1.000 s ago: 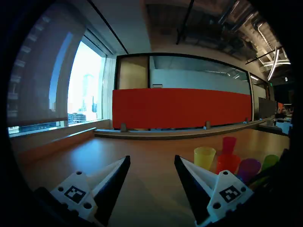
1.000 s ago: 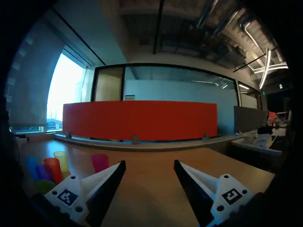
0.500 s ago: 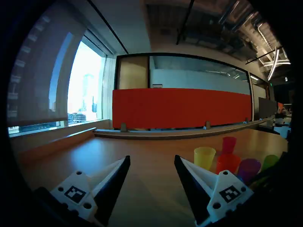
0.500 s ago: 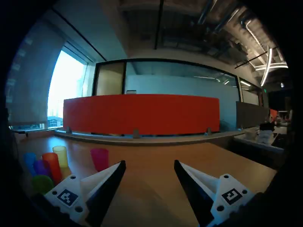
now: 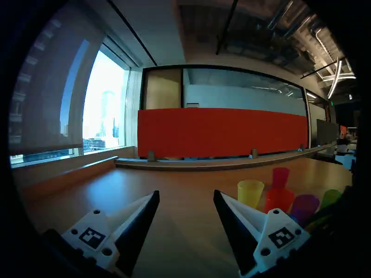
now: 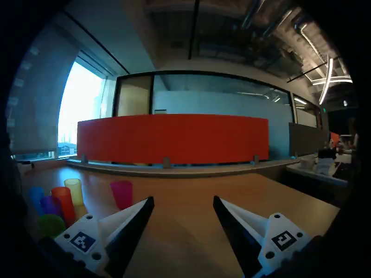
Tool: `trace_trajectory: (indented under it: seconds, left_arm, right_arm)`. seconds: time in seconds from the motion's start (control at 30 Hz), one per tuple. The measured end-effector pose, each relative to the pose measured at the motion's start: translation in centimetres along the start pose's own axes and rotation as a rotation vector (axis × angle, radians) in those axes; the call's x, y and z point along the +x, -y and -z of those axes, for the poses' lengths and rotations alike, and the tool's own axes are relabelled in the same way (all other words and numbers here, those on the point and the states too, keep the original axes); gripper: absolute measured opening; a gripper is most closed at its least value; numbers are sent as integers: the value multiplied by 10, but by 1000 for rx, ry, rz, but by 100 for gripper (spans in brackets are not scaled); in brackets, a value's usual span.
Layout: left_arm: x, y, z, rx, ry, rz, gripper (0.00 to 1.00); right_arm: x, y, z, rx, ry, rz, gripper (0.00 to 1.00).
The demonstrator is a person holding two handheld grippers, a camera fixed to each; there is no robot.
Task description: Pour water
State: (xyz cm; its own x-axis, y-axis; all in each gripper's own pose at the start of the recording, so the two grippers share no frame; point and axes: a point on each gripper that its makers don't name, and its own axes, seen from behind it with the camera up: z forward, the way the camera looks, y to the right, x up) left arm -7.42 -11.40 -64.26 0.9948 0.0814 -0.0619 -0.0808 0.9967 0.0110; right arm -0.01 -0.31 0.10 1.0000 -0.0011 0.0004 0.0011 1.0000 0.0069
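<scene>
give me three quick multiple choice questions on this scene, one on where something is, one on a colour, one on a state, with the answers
1. In the left gripper view, where does the yellow cup stand relative to the left tongs?
A. to their right
B. to their left
C. between their fingers

2. What colour is the partition behind the table?
A. blue
B. red
C. green

3. How are the right tongs?
A. shut on a cup
B. shut on nothing
C. open, holding nothing

Answers:
1 A, the cup sits beyond the right-hand finger.
2 B, the long panel is plainly red.
3 C, bare table shows in the wide gap between the fingers.
</scene>
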Motion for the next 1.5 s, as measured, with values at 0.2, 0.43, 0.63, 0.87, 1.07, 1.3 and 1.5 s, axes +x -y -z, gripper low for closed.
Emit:
trace_trajectory:
  seconds: [0.2, 0.43, 0.63, 0.87, 1.07, 1.3, 1.5]
  left_arm:
    - [0, 0, 0, 0, 0, 0, 86]
    - [0, 1, 0, 0, 0, 0, 86]
    - [0, 1, 1, 0, 0, 0, 86]
    - [0, 0, 2, 0, 0, 0, 86]
    - [1, 0, 3, 0, 0, 0, 86]
    - [0, -1, 4, 0, -1, 0, 86]
    - [0, -2, 3, 0, -1, 0, 86]
  right_arm:
    - [0, 0, 1, 7, 0, 0, 99]
    - [0, 0, 2, 6, 0, 0, 99]
    - [0, 0, 2, 6, 0, 0, 99]
    - [-1, 0, 2, 6, 1, -1, 99]
    - [-1, 0, 2, 6, 1, -1, 99]
    - [-1, 0, 2, 6, 1, 0, 99]
    - [-1, 0, 2, 5, 1, -1, 99]
